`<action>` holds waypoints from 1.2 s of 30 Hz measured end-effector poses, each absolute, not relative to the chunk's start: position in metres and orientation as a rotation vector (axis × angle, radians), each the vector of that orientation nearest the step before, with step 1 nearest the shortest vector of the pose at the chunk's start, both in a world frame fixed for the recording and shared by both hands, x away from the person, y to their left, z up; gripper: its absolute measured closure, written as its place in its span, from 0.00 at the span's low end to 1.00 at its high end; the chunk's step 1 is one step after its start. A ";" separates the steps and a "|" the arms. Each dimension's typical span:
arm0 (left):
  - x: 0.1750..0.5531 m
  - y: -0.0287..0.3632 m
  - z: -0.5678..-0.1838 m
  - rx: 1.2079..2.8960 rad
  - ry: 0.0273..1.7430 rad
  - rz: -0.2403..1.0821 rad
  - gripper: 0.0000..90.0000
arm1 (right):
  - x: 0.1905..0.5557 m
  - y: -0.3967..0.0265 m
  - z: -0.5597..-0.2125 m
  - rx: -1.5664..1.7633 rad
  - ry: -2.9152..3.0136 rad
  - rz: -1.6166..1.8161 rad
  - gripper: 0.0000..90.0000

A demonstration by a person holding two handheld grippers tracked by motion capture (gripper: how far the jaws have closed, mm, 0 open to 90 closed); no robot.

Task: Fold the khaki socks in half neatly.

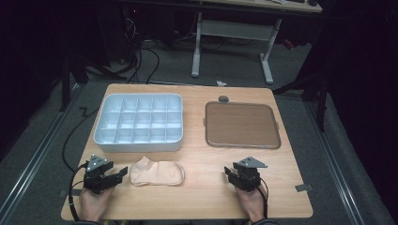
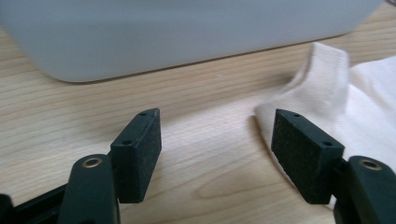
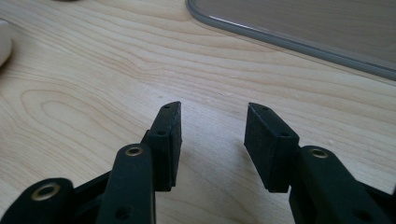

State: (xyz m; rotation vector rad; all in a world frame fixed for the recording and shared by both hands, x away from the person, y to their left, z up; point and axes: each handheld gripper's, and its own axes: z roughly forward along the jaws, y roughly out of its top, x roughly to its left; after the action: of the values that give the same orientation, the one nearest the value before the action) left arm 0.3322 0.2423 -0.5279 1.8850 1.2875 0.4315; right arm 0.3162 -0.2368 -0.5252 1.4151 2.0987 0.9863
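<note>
Both my claws sit at the table's near edge, left gripper [image 1: 121, 172] spread wide beside the beige sock [image 1: 157, 173], right gripper [image 1: 229, 172] parted on nothing, waiting.

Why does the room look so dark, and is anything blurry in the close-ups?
High view: light falls on the table alone, the floor around is dim. Left gripper view: the white box is out of focus, the sock soft. Right gripper view: the tray's rim blurs slightly.
</note>
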 end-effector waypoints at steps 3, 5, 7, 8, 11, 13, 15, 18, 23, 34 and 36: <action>0.330 0.236 -0.526 1.892 1.264 0.415 0.37 | 0.314 -0.232 -0.522 1.407 2.102 1.012 0.66; 0.330 0.232 -0.525 1.897 1.250 0.401 0.37 | 0.312 -0.227 -0.519 1.387 2.129 1.018 0.67; 0.329 0.227 -0.524 1.911 1.234 0.406 0.37 | 0.311 -0.224 -0.518 1.377 2.137 1.024 0.68; 0.328 0.224 -0.523 1.925 1.225 0.408 0.37 | 0.311 -0.221 -0.517 1.370 2.144 1.030 0.68; 0.329 0.220 -0.523 1.936 1.216 0.405 0.37 | 0.307 -0.210 -0.515 1.338 2.176 1.054 0.69; 0.329 0.218 -0.524 1.931 1.218 0.400 0.37 | 0.307 -0.205 -0.514 1.328 2.188 1.069 0.69; 0.330 0.217 -0.523 1.935 1.216 0.398 0.37 | 0.306 -0.199 -0.513 1.308 2.205 1.079 0.69; 0.330 0.214 -0.525 1.941 1.213 0.423 0.38 | 0.305 -0.194 -0.511 1.296 2.217 1.095 0.69; 0.332 0.211 -0.527 1.944 1.218 0.418 0.39 | 0.302 -0.177 -0.508 1.236 2.255 1.118 0.69; 0.334 0.204 -0.531 1.963 1.228 0.423 0.40 | 0.306 -0.141 -0.506 1.154 2.344 1.163 0.67; 0.334 0.203 -0.532 1.963 1.229 0.423 0.40 | 0.306 -0.138 -0.507 1.141 2.350 1.161 0.66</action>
State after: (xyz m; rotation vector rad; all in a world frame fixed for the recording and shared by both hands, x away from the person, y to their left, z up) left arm 0.3336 0.2026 -0.5316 1.9631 1.2294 0.4229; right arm 0.3064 -0.1379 -0.5070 1.1409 2.3496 1.1606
